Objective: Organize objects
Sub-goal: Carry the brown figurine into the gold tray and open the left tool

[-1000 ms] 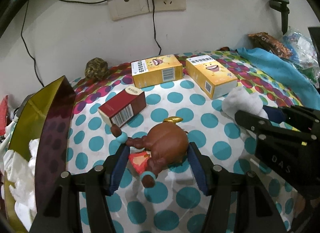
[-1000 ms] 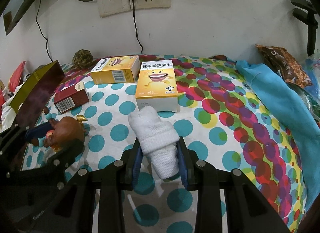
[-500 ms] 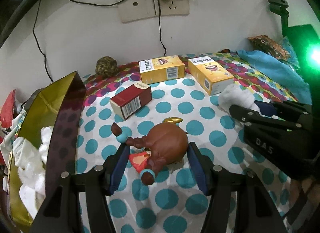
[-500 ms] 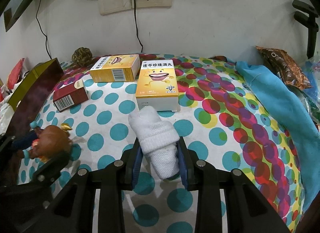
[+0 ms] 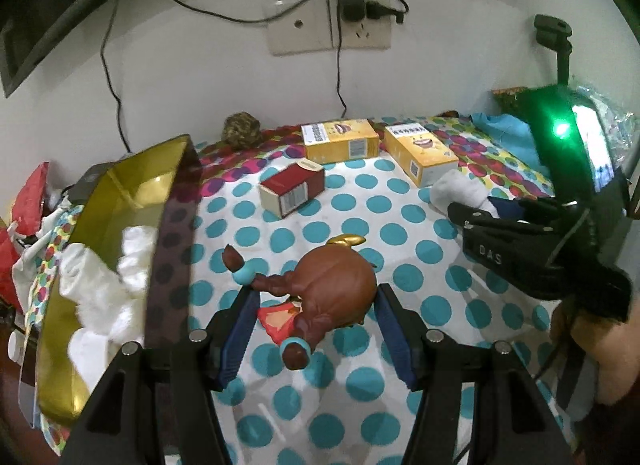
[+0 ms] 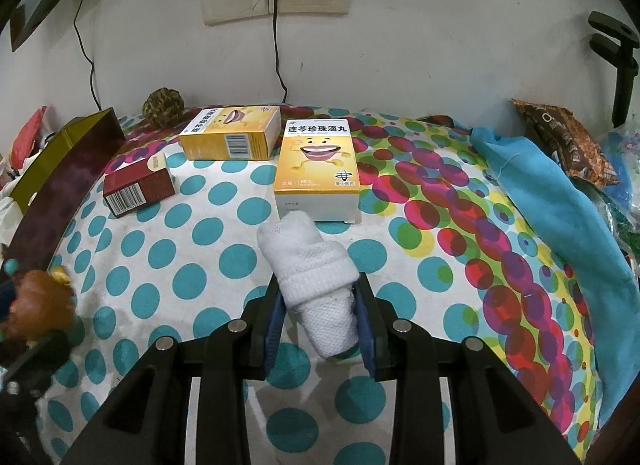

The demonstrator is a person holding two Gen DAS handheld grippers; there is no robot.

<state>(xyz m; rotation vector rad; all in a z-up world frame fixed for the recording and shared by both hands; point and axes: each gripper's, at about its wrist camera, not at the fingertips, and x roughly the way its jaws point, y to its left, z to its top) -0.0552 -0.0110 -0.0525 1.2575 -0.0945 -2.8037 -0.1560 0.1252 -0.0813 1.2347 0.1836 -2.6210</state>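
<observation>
Left gripper [image 5: 316, 315], clamped on the brown figurine [image 5: 332, 291], has lifted toward the gold box [image 5: 120, 201] at 9 o'clock; right gripper [image 6: 318, 315] squeezes the white sock [image 6: 310, 265], unmoved.

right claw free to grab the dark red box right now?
Probably not. The right claw is shut on the rolled white sock, so its jaws are occupied. The path across the dotted cloth to the dark red box looks unobstructed, but the sock must go first.
</observation>
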